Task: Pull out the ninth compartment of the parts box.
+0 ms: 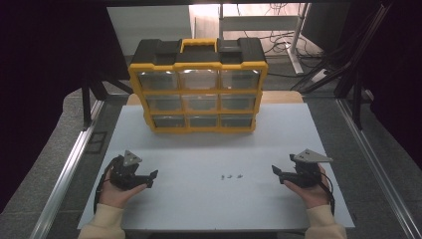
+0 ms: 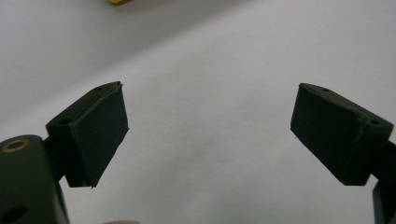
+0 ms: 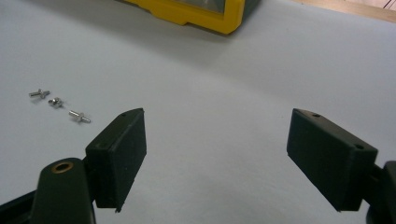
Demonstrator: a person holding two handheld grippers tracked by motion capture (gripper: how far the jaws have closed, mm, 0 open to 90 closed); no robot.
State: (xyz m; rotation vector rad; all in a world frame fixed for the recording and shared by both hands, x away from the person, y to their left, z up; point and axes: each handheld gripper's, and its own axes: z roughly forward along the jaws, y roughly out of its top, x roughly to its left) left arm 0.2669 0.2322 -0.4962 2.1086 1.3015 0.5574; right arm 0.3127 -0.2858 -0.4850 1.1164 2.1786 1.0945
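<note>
A yellow and black drawer organizer [image 1: 198,84] with clear drawers, all closed, stands upright at the back of the white table [image 1: 199,149]. Three small metal screws [image 1: 231,176] lie in a short row on the table's front middle; in the right gripper view the screws [image 3: 57,103] sit to the left of the jaws. My left gripper [image 1: 152,178] rests at the front left, held in a hand, open and empty [image 2: 209,130]. My right gripper [image 1: 276,172] rests at the front right, open with nothing between its jaws [image 3: 215,154]. Both point inward toward the screws.
A corner of the organizer [image 3: 205,14] shows at the top of the right gripper view. Metal rails [image 1: 69,164] run along both table sides. Behind the table are cables and a stand [image 1: 293,45]. Bare white surface lies between the grippers and the organizer.
</note>
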